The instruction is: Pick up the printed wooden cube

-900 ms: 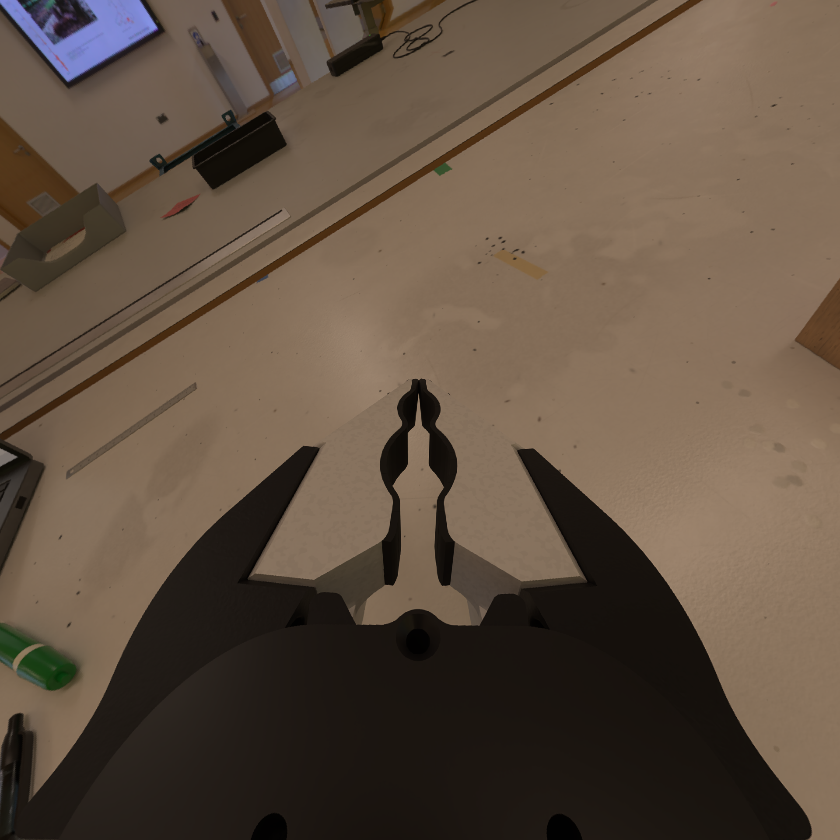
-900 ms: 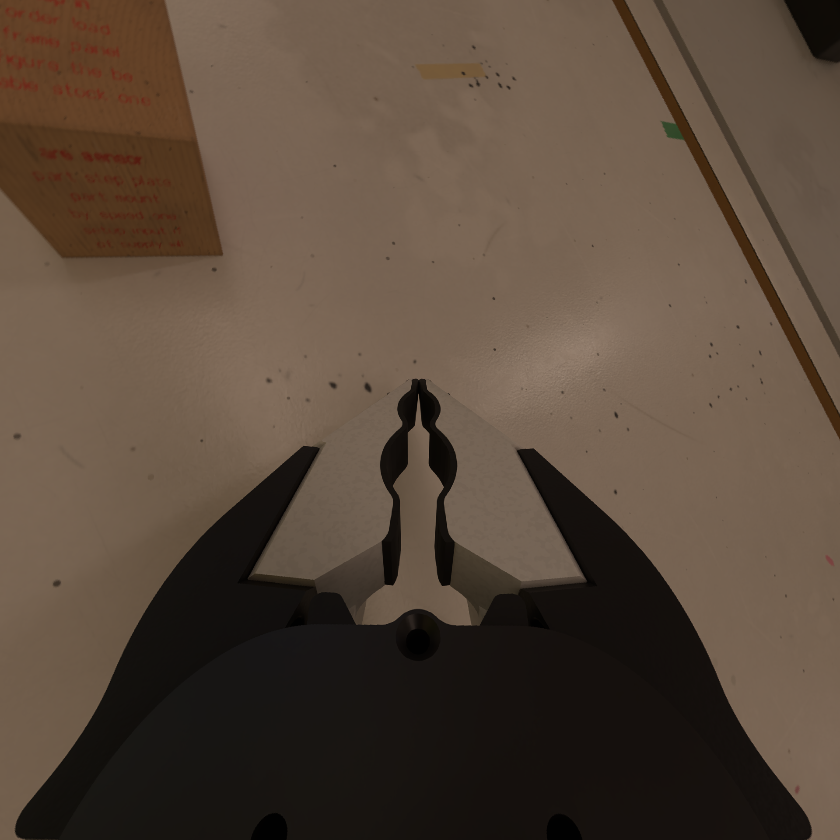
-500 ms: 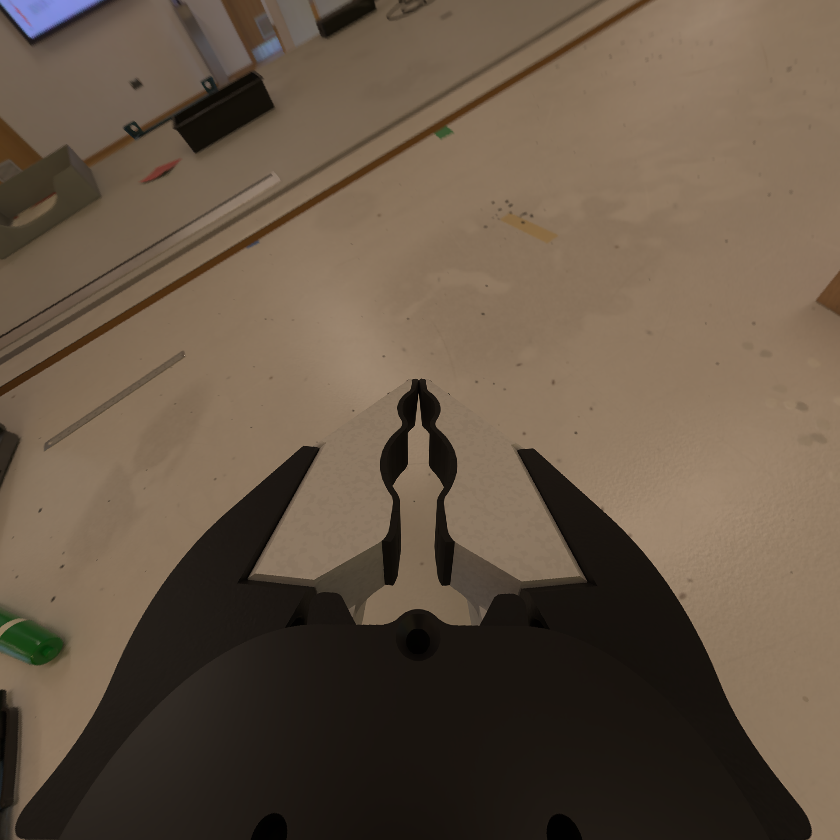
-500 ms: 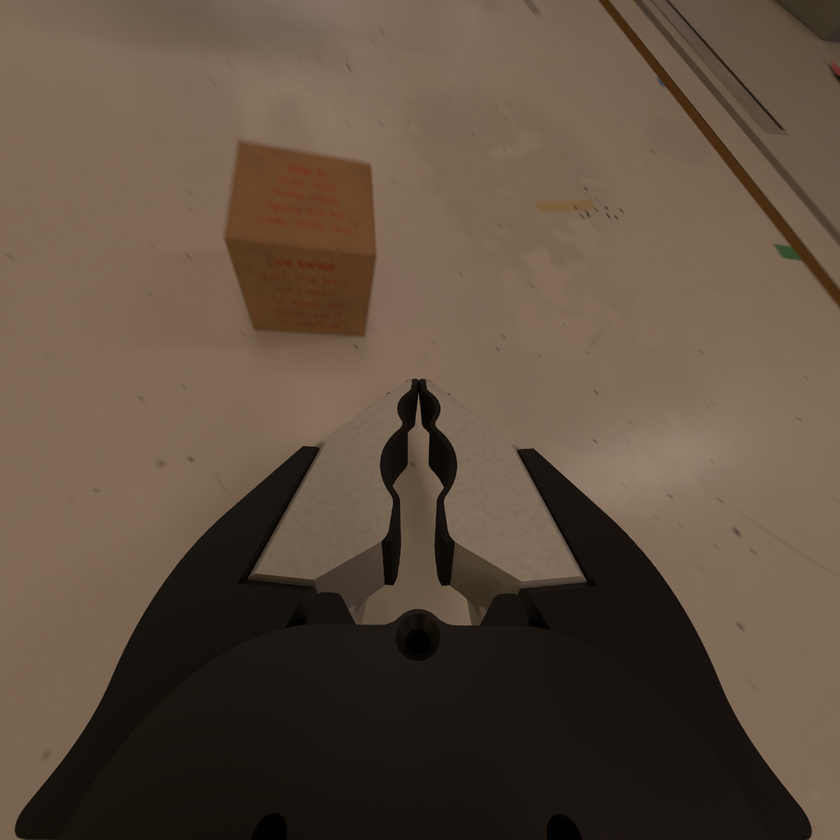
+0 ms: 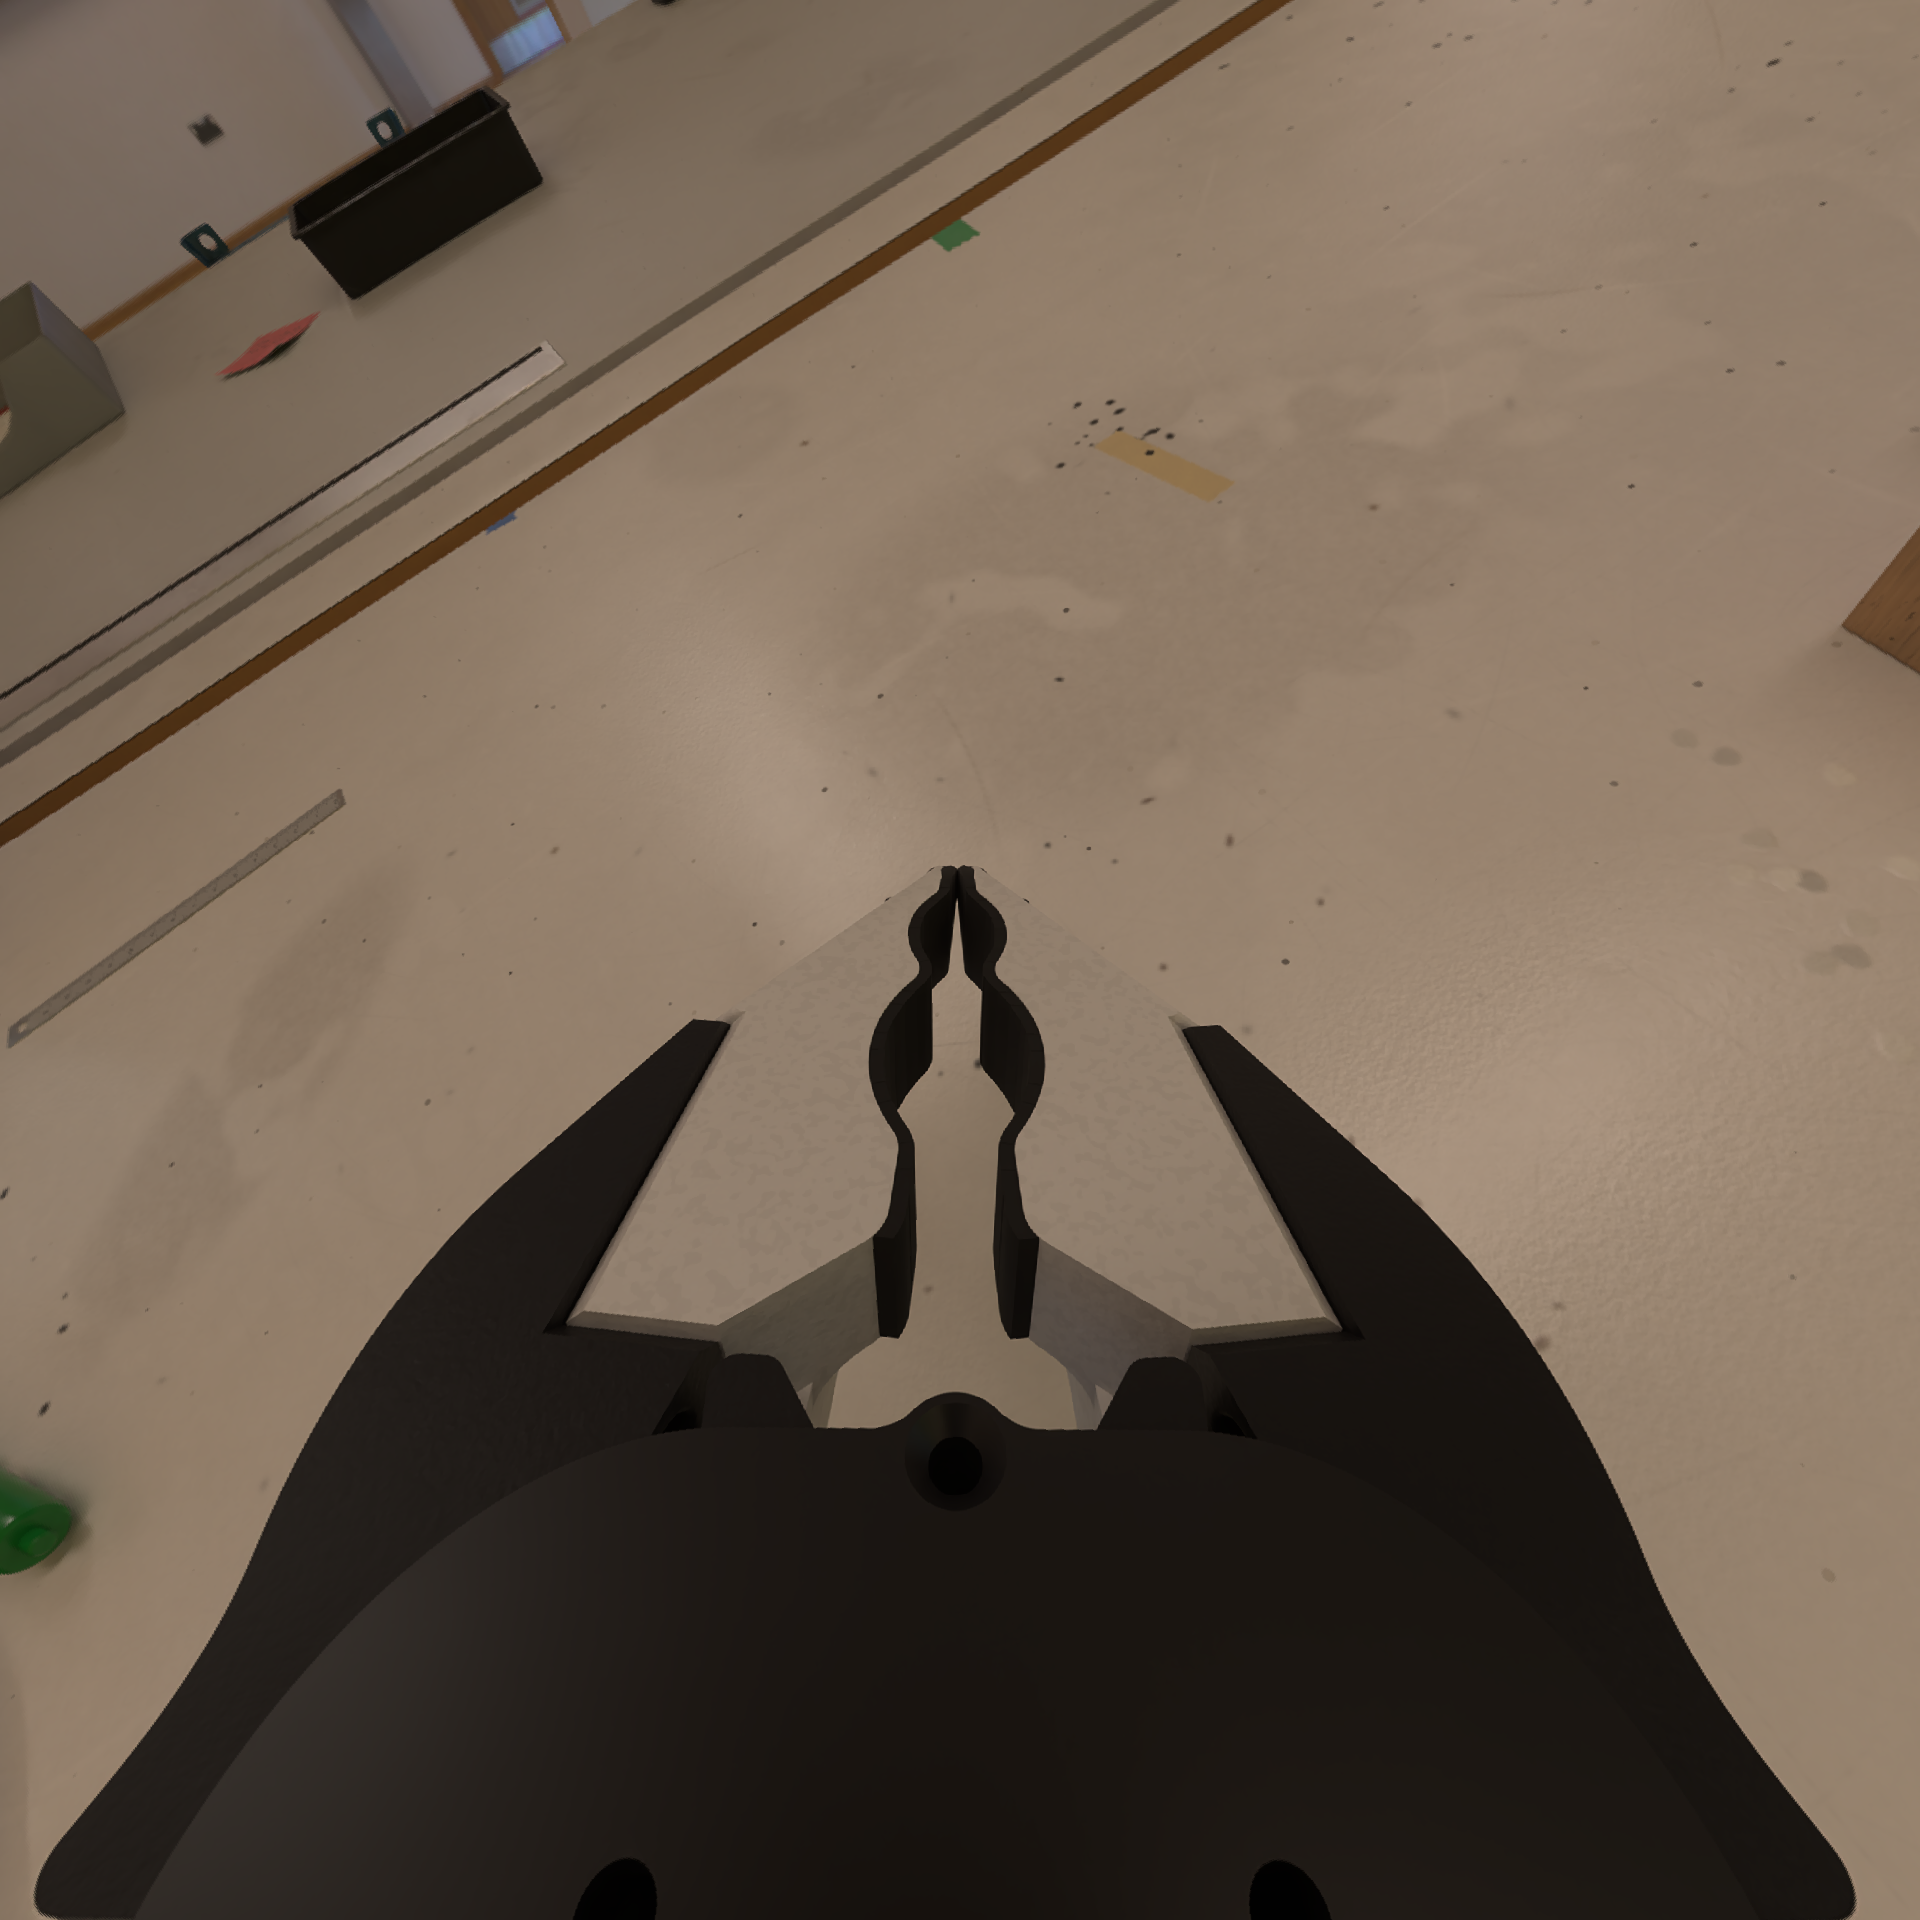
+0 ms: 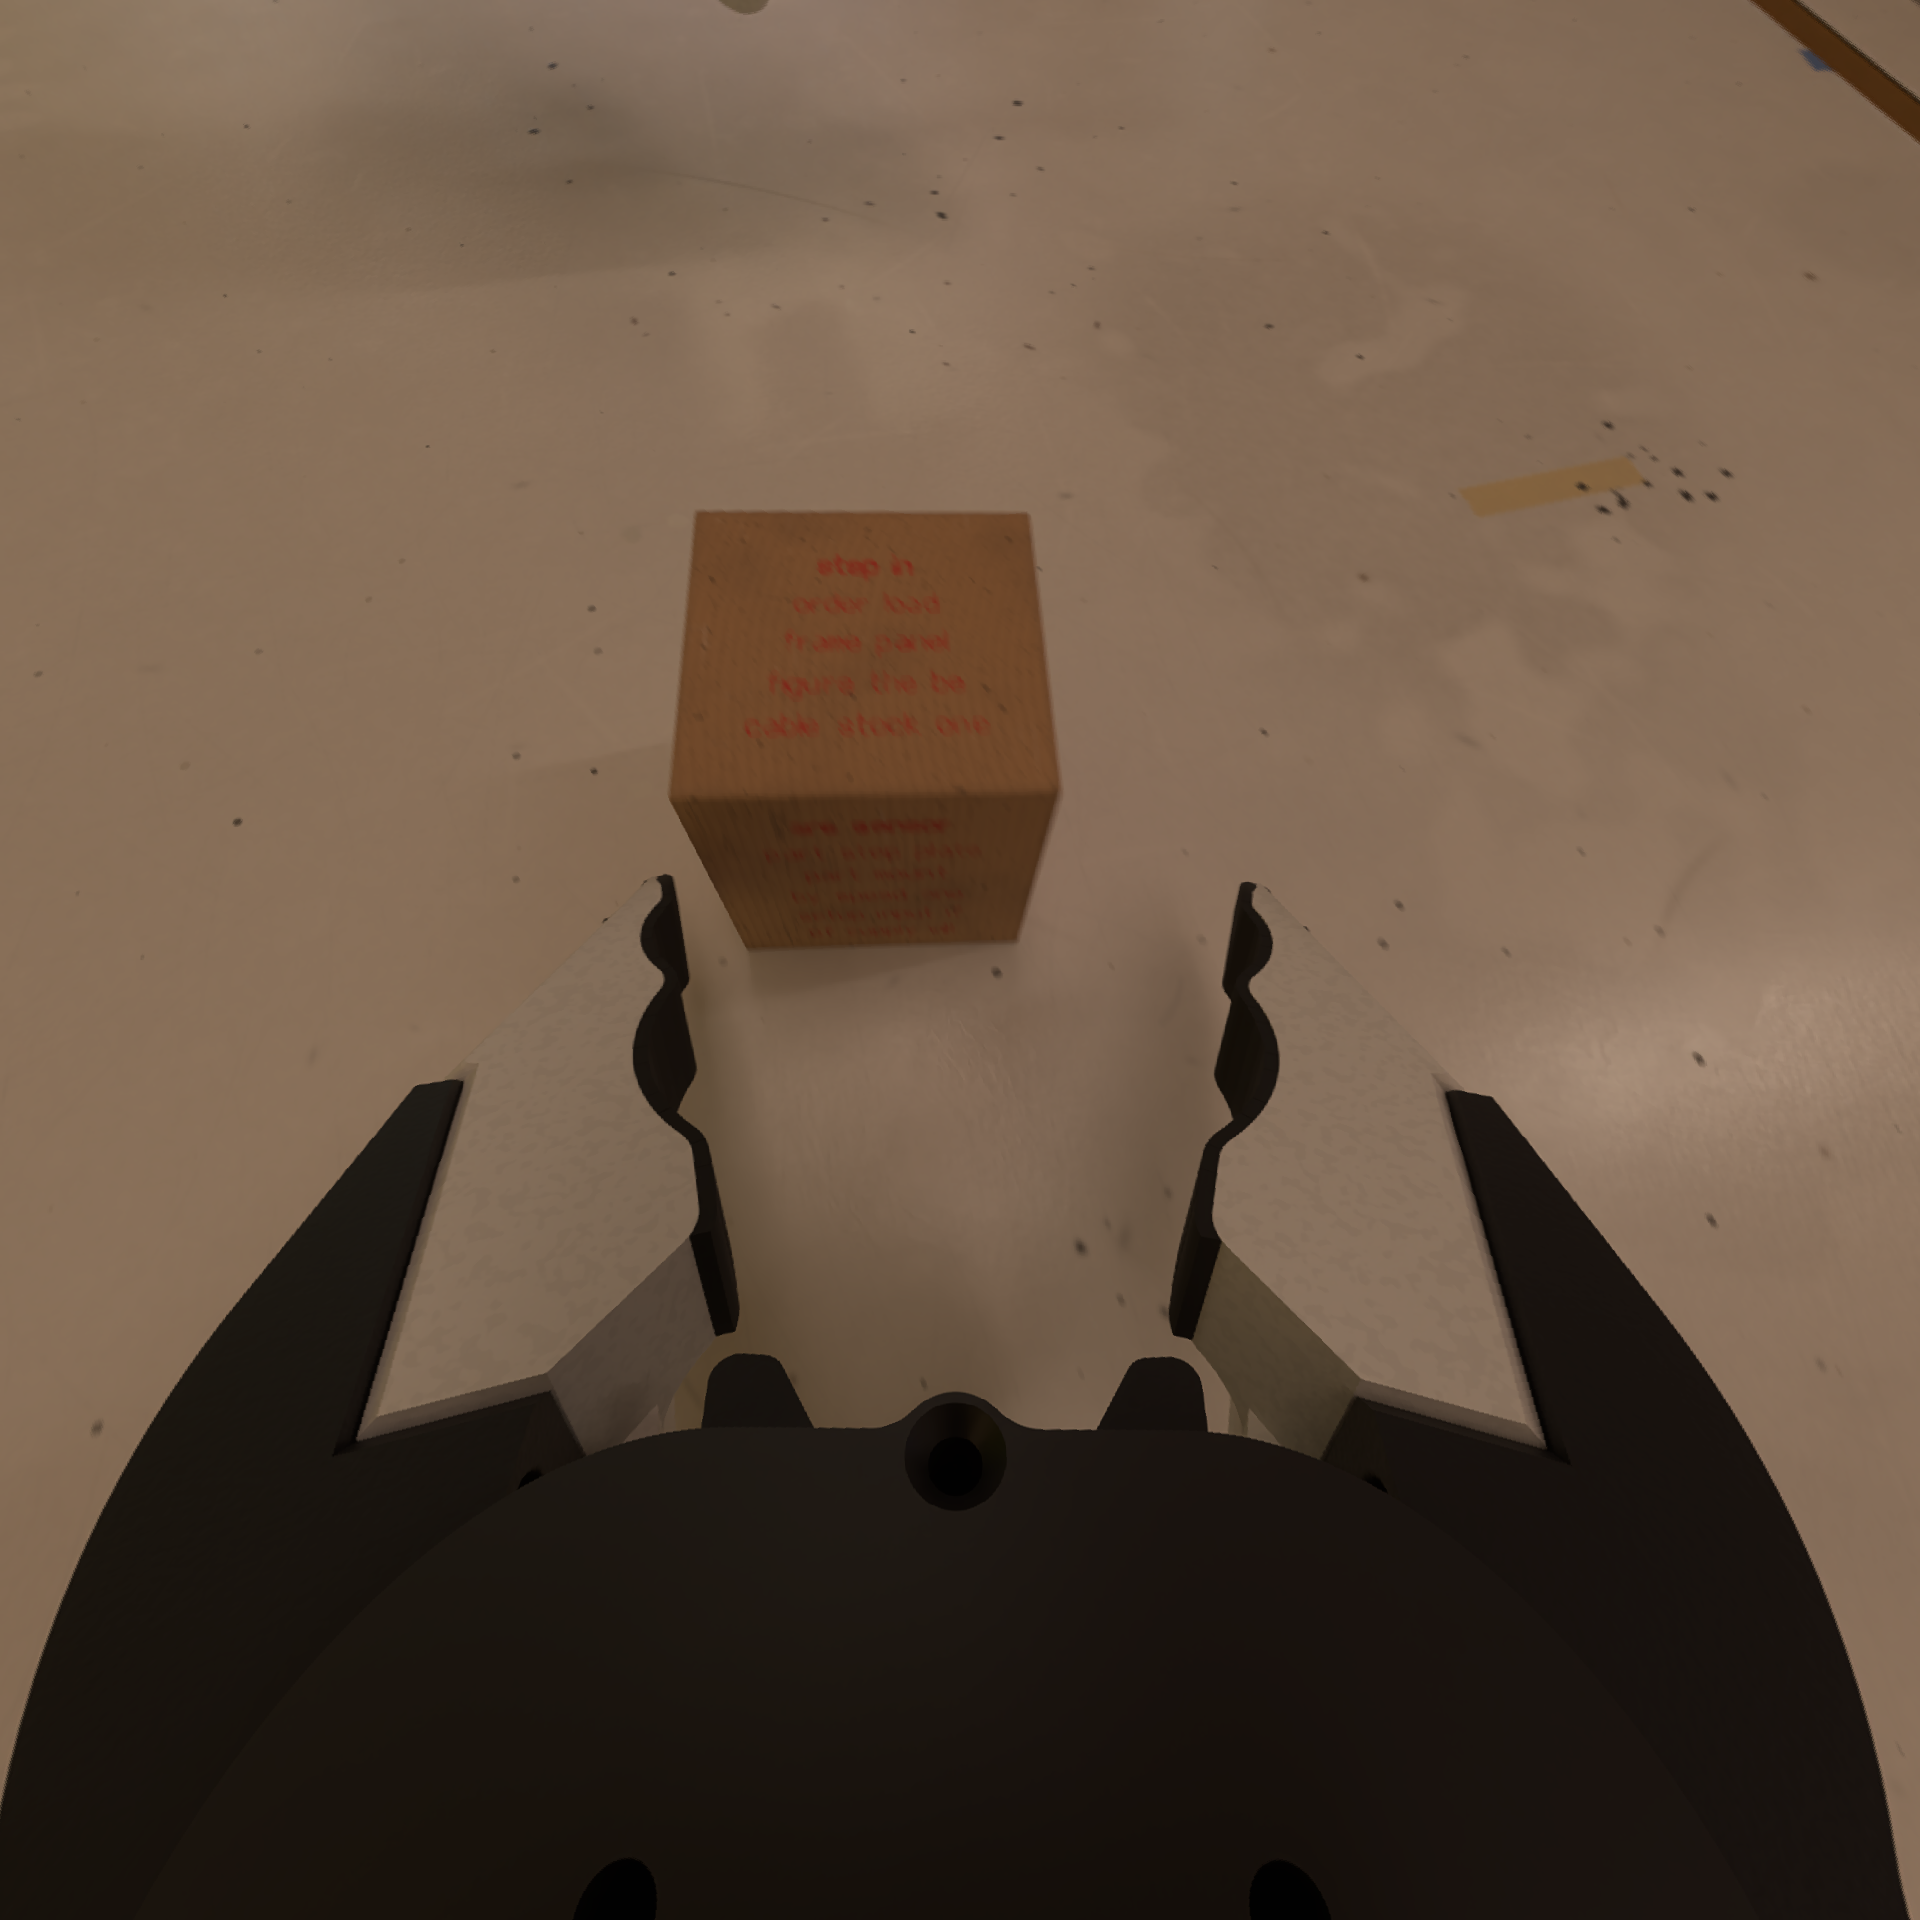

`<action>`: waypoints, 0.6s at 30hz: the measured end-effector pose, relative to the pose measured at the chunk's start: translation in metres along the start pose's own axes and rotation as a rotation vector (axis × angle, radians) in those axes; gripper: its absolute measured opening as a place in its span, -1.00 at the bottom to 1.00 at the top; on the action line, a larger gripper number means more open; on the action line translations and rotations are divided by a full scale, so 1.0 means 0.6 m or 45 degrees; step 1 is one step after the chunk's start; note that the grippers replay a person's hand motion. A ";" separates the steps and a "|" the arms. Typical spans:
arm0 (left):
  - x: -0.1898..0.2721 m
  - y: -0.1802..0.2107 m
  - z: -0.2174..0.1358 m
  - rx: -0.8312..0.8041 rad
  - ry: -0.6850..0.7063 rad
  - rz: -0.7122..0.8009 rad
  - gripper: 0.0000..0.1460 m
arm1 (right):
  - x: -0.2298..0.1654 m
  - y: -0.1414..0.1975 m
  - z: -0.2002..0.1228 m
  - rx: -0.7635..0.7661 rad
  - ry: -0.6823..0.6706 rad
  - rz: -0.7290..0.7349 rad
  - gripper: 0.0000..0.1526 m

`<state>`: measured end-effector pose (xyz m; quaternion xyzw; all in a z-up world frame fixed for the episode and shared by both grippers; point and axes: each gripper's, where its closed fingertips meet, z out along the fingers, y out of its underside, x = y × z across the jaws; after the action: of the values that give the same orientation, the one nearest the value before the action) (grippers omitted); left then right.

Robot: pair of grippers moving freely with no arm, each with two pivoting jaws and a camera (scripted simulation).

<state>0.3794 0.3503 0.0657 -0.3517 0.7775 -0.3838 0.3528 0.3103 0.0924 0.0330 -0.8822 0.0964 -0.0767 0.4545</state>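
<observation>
The wooden cube (image 6: 862, 717) with red printing on its top and near face stands on the pale speckled surface, just ahead of my right gripper (image 6: 954, 888) and slightly left of its centre line. The right gripper is open and empty; the cube's near face lies just beyond the fingertips (image 6: 657, 904). My left gripper (image 5: 956, 873) is shut and empty, hovering over bare surface. A corner of the cube shows at the right edge of the left wrist view (image 5: 1891, 613).
A tan tape strip (image 5: 1164, 465) lies ahead of the left gripper and also shows in the right wrist view (image 6: 1548, 486). A metal ruler (image 5: 177, 914), a green object (image 5: 26, 1527), a black bin (image 5: 416, 192) and a brown floor line (image 5: 727, 343) lie to the left.
My right gripper has opened and swung to face the cube, which now sits centred just beyond its fingertips. The left gripper stayed shut and shifted only slightly.
</observation>
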 end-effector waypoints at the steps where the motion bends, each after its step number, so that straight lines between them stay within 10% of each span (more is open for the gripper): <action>1: 0.001 0.001 0.001 -0.005 0.002 0.001 -1.00 | -0.005 -0.005 0.009 -0.007 0.000 -0.012 0.40; 9: 0.002 -0.001 -0.001 0.015 0.003 -0.012 -1.00 | -0.034 -0.025 0.056 -0.084 -0.098 -0.056 0.12; 18: 0.013 -0.012 -0.035 0.082 0.041 -0.015 -0.96 | 0.004 0.008 -0.029 -0.044 -0.208 -0.062 0.12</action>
<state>0.3602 0.3477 0.0794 -0.3385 0.7682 -0.4165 0.3490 0.3082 0.0754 0.0393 -0.8953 0.0388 -0.0137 0.4436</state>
